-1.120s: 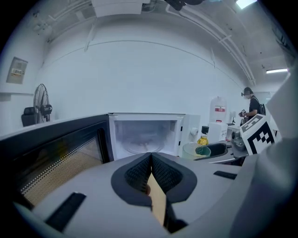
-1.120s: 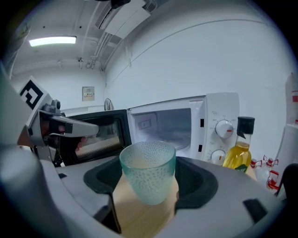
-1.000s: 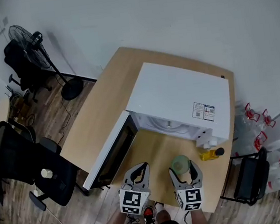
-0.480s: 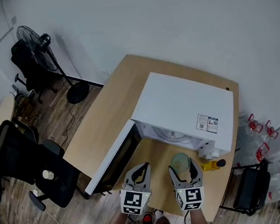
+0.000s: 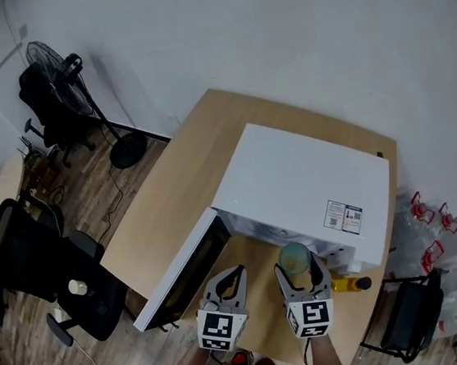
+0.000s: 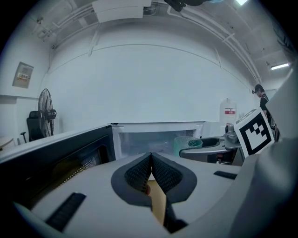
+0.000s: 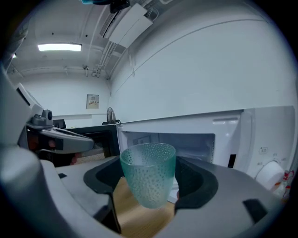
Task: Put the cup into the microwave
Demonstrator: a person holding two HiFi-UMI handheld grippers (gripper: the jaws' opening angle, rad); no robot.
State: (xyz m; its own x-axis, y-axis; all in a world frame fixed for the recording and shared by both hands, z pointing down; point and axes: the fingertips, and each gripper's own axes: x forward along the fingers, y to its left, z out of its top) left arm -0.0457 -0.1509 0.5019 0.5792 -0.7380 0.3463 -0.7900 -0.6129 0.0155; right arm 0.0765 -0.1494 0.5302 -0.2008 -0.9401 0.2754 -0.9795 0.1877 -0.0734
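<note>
A pale green dimpled cup (image 7: 149, 179) sits upright between the pads of my right gripper (image 7: 150, 182), which is shut on it. In the head view the cup (image 5: 295, 256) hangs just in front of the white microwave (image 5: 299, 184), whose door (image 5: 178, 272) swings open to the left. The open cavity (image 7: 179, 140) lies straight ahead of the cup. My left gripper (image 5: 228, 282) is beside it on the left, over the wooden table (image 5: 258, 252), its jaws pressed together with nothing between them (image 6: 151, 173).
A yellow bottle (image 5: 348, 284) lies on the table by the microwave's right front corner. Black office chairs (image 5: 67, 280) and a standing fan (image 5: 76, 89) are on the floor to the left. A white wall runs behind the table.
Both grippers have moved forward, carrying the cup nearer to the microwave opening. My view has shifted slightly so the microwave sits lower right.
</note>
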